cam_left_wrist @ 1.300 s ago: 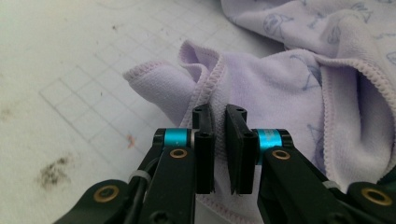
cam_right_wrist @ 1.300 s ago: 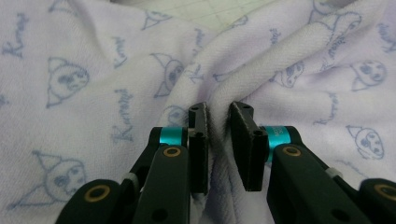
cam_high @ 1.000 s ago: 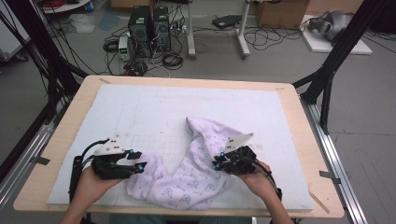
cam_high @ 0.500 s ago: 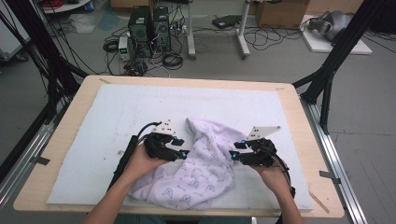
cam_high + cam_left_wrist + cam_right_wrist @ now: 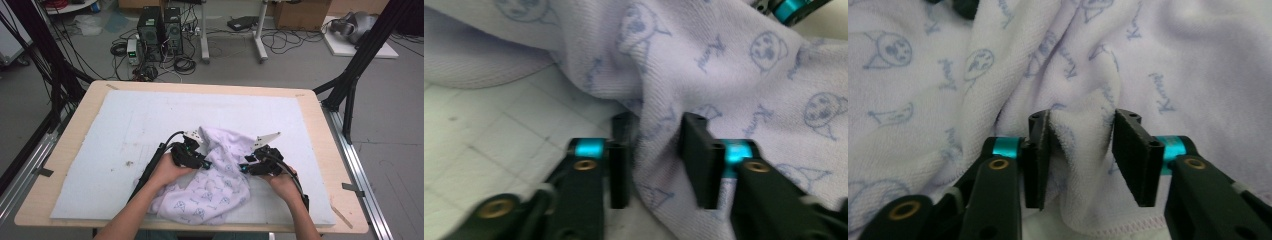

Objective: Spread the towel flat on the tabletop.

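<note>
The lavender printed cloth (image 5: 212,172) lies bunched on the pale mat (image 5: 125,125) near your edge of the table. Your left gripper (image 5: 202,162) and right gripper (image 5: 245,167) each straddle a fold of it, jaws parted, not clamped.

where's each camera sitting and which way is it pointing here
High view: above the person's side, looking forward and down on the table; both forearms and both grippers show.
Left gripper view: rides the left gripper, facing the lilac cloth.
Right gripper view: rides the right gripper, jaws astride a fold.
All share the cloth.
</note>
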